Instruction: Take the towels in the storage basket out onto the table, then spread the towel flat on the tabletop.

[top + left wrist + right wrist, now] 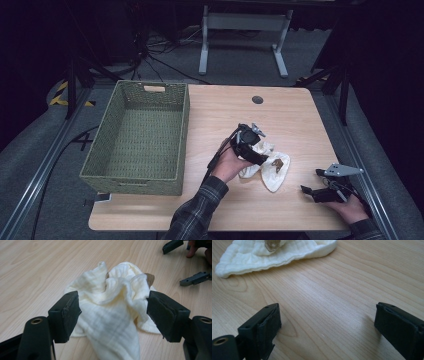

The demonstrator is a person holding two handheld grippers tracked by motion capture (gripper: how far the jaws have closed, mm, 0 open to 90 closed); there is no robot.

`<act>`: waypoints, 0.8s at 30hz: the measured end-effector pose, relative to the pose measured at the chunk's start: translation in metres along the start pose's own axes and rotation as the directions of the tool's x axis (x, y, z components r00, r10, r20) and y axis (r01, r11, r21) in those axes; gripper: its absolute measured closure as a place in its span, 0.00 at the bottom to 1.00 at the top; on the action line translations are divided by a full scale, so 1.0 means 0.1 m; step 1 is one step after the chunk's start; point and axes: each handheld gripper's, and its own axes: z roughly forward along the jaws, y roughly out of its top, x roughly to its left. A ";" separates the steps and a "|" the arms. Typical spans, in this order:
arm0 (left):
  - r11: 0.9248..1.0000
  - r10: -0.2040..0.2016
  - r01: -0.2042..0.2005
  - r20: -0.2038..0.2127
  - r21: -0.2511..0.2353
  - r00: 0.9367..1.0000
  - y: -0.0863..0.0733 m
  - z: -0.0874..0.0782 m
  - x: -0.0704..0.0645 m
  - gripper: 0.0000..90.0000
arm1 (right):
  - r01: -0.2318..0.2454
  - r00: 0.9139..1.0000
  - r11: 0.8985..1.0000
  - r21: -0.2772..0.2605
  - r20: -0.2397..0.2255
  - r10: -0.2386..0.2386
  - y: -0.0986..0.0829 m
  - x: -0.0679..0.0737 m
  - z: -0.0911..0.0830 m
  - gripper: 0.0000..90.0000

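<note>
A crumpled cream cloth (272,172) lies on the wooden table (295,120), right of centre, with a small brown item (278,164) on it. My left gripper (257,150), held in a hand with a plaid sleeve, hovers at the cloth's left part. In the left gripper view the left gripper (112,307) is open, its jaws wide on either side of the bunched cloth (110,325); contact is unclear. My right gripper (312,181) sits near the table's front right, open and empty. In the right gripper view the right gripper (327,317) stands over bare wood, short of the cloth (249,257).
A green woven basket (131,176) with nothing inside stands on the table's left half. A dark round grommet (257,99) sits near the far edge. The right gripper (183,262) appears past the cloth in the left gripper view. Beyond the table are cables and a white stand.
</note>
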 end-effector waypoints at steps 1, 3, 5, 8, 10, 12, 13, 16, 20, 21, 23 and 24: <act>1.000 -0.003 0.003 -0.008 -0.011 1.000 -0.03 -0.03 0.01 0.31 | -0.001 1.000 1.000 0.000 0.000 0.001 0.00 0.00 0.00 0.08; 1.000 -0.009 0.009 -0.014 -0.018 1.000 -0.09 -0.09 0.03 0.32 | -0.004 1.000 1.000 0.006 -0.003 0.004 0.01 0.01 -0.01 0.09; 1.000 -0.021 0.021 -0.020 -0.018 1.000 -0.15 -0.14 0.04 0.33 | 0.002 1.000 1.000 0.009 -0.008 -0.002 0.02 0.00 -0.02 0.14; 0.999 -0.039 0.038 -0.028 -0.032 0.999 -0.25 -0.19 0.07 0.35 | 0.000 1.000 1.000 0.004 -0.019 0.000 0.05 -0.01 -0.05 0.18; 0.998 -0.043 0.042 -0.030 -0.036 0.999 -0.31 -0.20 0.07 0.36 | 0.004 1.000 1.000 -0.008 -0.008 -0.004 0.08 -0.02 -0.07 0.19; 0.998 -0.052 0.051 -0.037 -0.028 0.998 -0.35 -0.21 0.06 0.37 | -0.003 1.000 1.000 -0.024 -0.006 0.002 0.11 -0.02 -0.08 0.21; 0.998 -0.052 0.051 -0.037 -0.035 0.998 -0.38 -0.21 0.06 0.38 | -0.002 1.000 1.000 -0.024 -0.005 0.002 0.13 -0.03 -0.08 0.21; 0.998 -0.053 0.051 -0.040 -0.042 0.998 -0.44 -0.22 0.05 0.39 | -0.002 1.000 0.999 -0.033 -0.010 0.002 0.20 -0.03 -0.06 0.24; 0.997 -0.061 0.059 -0.033 -0.046 0.998 -0.50 -0.19 0.05 0.41 | -0.002 1.000 0.999 -0.042 -0.021 0.001 0.31 -0.05 -0.04 0.29; 0.998 -0.057 0.055 -0.034 -0.043 0.998 -0.51 -0.18 0.05 0.41 | -0.009 0.999 0.998 -0.055 -0.037 0.007 0.34 -0.05 -0.02 0.30; 0.997 -0.061 0.060 -0.034 -0.046 0.998 -0.53 -0.18 0.05 0.42 | -0.010 0.999 0.999 -0.046 -0.048 0.008 0.39 -0.05 0.00 0.33; 0.997 -0.060 0.059 -0.032 -0.045 0.998 -0.54 -0.17 0.05 0.43 | -0.008 0.999 0.999 -0.044 -0.051 0.006 0.41 -0.05 0.01 0.34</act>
